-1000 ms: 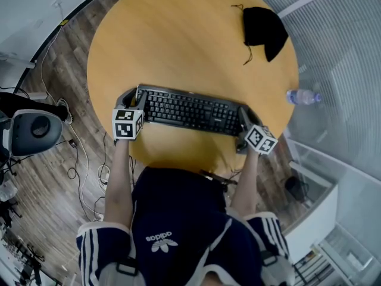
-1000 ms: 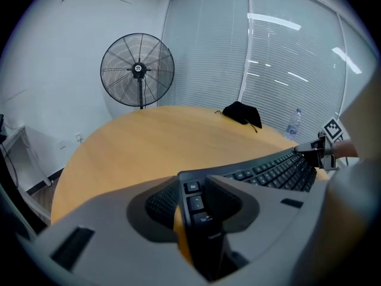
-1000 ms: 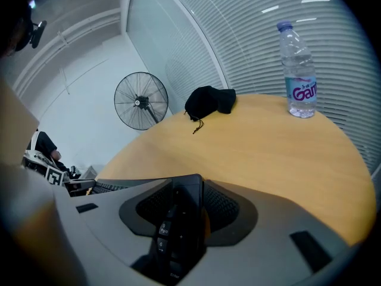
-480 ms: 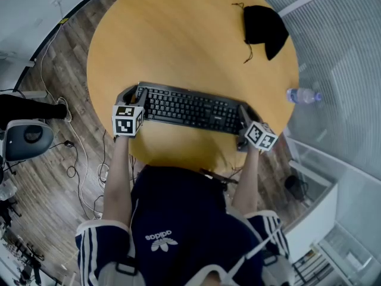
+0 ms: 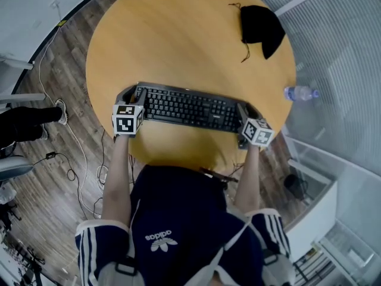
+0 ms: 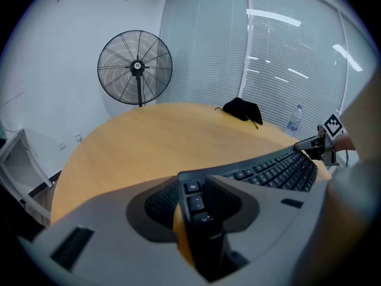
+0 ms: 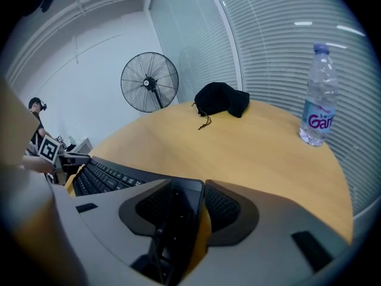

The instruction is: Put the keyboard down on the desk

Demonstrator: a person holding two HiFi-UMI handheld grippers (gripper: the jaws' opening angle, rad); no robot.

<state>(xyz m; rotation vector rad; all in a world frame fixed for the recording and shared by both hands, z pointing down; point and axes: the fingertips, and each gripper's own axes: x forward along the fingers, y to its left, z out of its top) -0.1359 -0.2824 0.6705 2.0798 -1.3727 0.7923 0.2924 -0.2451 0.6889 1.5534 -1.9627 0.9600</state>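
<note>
Beyond the keyboard (image 5: 187, 108), black pouch (image 5: 260, 27), water bottle (image 5: 299, 92) at desk (image 5: 178, 46) edge

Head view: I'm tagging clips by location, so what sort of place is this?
Probably an office or meeting room: a round wooden table with a keyboard, slatted window blinds along the wall, and a pedestal fan.
</note>
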